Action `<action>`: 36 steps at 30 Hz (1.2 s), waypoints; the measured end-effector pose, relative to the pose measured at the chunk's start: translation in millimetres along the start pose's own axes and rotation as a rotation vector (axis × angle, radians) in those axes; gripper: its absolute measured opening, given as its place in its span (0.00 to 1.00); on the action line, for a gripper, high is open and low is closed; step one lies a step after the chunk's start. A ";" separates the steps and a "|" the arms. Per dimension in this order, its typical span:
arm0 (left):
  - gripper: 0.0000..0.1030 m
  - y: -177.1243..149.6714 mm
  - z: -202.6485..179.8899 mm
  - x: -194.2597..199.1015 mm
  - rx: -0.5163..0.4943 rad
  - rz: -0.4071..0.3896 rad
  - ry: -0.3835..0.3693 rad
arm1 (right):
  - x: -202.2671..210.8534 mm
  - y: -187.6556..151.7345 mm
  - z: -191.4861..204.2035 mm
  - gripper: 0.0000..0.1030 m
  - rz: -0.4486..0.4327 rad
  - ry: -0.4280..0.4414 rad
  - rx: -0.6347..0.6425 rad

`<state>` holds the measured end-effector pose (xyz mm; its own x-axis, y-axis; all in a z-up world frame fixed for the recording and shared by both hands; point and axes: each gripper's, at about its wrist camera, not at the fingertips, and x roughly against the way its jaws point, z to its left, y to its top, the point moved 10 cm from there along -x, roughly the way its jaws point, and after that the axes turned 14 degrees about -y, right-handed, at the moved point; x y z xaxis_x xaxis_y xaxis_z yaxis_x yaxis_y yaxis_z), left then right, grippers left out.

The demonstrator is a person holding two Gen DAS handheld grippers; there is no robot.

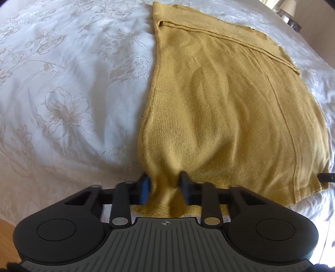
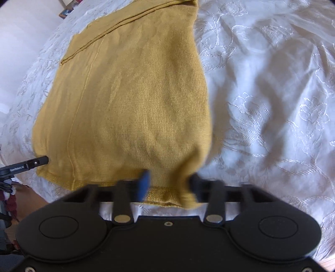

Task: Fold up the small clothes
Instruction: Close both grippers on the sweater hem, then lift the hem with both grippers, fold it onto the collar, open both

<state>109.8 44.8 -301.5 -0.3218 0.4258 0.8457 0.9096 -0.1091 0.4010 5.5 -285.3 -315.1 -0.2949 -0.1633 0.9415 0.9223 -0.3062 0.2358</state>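
Note:
A mustard-yellow knit garment (image 1: 230, 108) lies spread on a white embroidered bedspread (image 1: 62, 87). My left gripper (image 1: 164, 184) is shut on the garment's near left corner, with the cloth bunched between its fingers. In the right wrist view the same garment (image 2: 136, 104) fills the middle. My right gripper (image 2: 169, 184) is closed around the near right corner at the ribbed hem; its fingers are blurred. A fingertip of the right gripper shows at the right edge of the left wrist view (image 1: 326, 177), and the left gripper's tip shows in the right wrist view (image 2: 39, 162).
The white bedspread (image 2: 272, 104) stretches wide on both sides of the garment. A lamp (image 1: 287, 9) stands at the far right past the bed. Wooden floor (image 1: 6, 240) shows at the near left bed edge. Dark clutter (image 2: 6, 188) lies beside the bed.

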 end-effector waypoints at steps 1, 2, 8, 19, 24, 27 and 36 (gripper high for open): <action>0.14 0.5 -1.9 2.3 0.003 0.001 -0.007 | 3.3 -0.2 -0.2 0.17 -0.003 0.010 0.002; 0.13 1.0 -3.3 4.1 0.006 0.001 -0.012 | 6.8 -0.5 -0.2 0.17 -0.010 0.008 0.014; 0.06 18.5 -12.3 27.2 0.040 -0.064 -0.031 | 38.9 16.1 12.6 0.14 -0.079 0.078 0.012; 0.06 119.1 -36.0 62.4 0.085 -0.260 -0.076 | 69.3 119.7 18.3 0.14 -0.230 0.189 -0.031; 0.06 154.5 -42.6 59.7 0.088 -0.301 -0.059 | 71.0 162.6 15.4 0.14 -0.216 0.210 0.046; 0.06 168.7 -45.7 58.3 0.088 -0.319 -0.058 | 75.3 186.8 19.2 0.14 -0.195 0.219 0.113; 0.06 215.0 -47.9 51.9 0.076 -0.375 -0.080 | 90.6 244.5 17.0 0.14 -0.256 0.208 0.059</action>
<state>276.1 0.4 -154.5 -0.6168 0.4925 0.6140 0.7507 0.1334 0.6470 208.5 -359.1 -168.1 -0.5581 -0.2775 0.7820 0.8227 -0.3079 0.4779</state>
